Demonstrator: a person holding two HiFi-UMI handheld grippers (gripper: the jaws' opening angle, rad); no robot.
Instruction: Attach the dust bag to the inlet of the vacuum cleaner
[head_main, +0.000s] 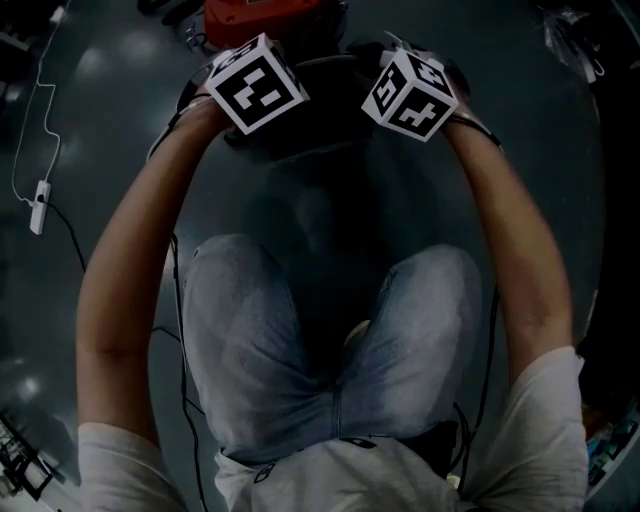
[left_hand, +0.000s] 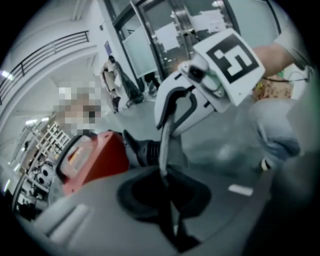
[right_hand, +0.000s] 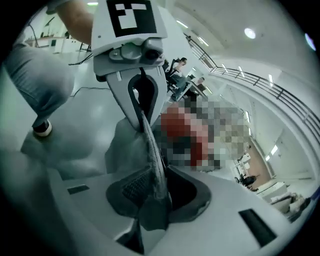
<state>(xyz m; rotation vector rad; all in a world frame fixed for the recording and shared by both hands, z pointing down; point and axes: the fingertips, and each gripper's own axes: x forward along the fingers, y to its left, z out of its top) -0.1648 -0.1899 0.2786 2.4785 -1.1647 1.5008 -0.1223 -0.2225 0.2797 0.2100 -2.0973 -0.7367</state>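
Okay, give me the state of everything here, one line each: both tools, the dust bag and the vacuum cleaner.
left tool, shut on the edge of the dust bag.
right tool, shut on that same edge.
dust bag, edge stretched between the two tools, rest hanging below.
vacuum cleaner, beyond the tools; whether it is open can't be told.
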